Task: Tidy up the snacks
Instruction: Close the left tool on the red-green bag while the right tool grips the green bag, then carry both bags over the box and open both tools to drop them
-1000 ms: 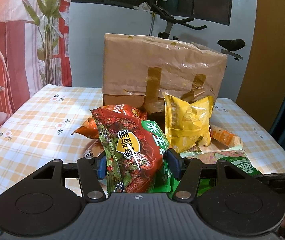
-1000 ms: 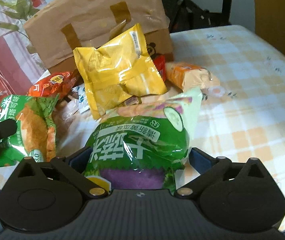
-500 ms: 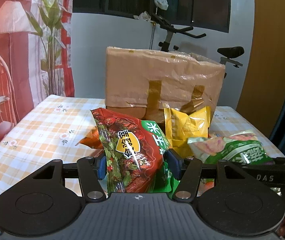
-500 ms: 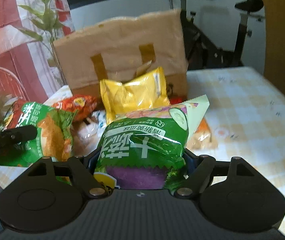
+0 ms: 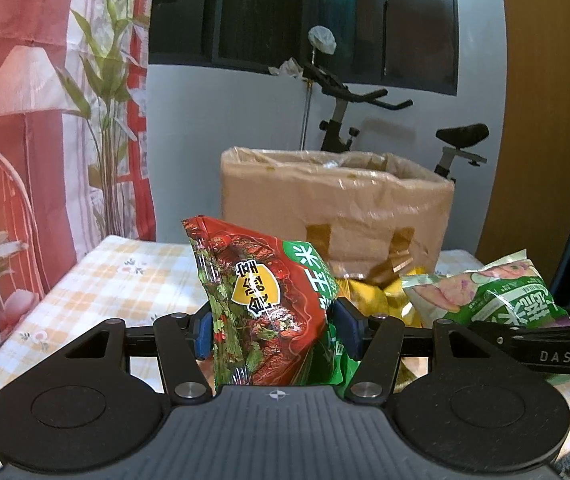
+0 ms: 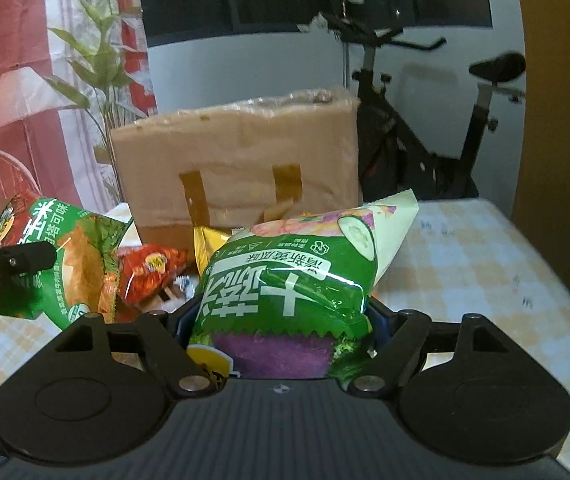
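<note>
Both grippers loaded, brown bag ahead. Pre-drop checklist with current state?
1. Left gripper grip: ok. Shut on the red-and-green snack bag, blue pads pressing both sides.
2. Right gripper grip: ok. Shut on the green cucumber chip bag.
3. Brown paper bag mouth: ok. Open at the top, plastic liner showing in the left wrist view.
4. Room inside the paper bag: cannot tell. Its interior is hidden from both views.
5. Path to the paper bag: not ok. The yellow snack bag and the orange snack bag lie in front of it.
6. Spacing between the held bags: ok. They hang side by side, apart.
</note>
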The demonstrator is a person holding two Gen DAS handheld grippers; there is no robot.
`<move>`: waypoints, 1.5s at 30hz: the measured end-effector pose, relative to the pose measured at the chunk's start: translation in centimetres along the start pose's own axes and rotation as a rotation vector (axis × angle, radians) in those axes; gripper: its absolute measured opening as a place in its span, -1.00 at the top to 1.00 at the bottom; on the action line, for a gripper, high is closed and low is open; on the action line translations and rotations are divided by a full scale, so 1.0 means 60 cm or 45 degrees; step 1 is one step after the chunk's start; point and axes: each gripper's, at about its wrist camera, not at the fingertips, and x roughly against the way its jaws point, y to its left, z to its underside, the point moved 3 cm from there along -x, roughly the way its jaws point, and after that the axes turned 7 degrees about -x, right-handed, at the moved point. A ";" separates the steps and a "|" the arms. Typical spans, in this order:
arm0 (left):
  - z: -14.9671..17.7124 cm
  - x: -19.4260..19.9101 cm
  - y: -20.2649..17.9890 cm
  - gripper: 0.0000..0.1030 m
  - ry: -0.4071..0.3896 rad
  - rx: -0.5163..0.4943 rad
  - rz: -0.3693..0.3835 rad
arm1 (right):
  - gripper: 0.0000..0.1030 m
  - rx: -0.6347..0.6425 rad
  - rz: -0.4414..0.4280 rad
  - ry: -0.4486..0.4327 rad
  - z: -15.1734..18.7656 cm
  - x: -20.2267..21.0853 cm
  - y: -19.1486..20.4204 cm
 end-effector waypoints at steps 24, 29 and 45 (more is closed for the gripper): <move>-0.129 -0.006 0.027 -0.19 -0.170 0.011 -0.029 | -0.54 0.062 -0.066 -0.199 -0.137 0.021 -0.004; -0.146 -0.008 0.029 -0.19 -0.196 0.006 -0.032 | -0.54 0.063 -0.087 -0.229 -0.161 0.022 -0.001; -0.221 -0.029 0.045 -0.19 -0.225 -0.036 -0.036 | -0.54 0.101 -0.124 -0.325 -0.246 0.018 0.000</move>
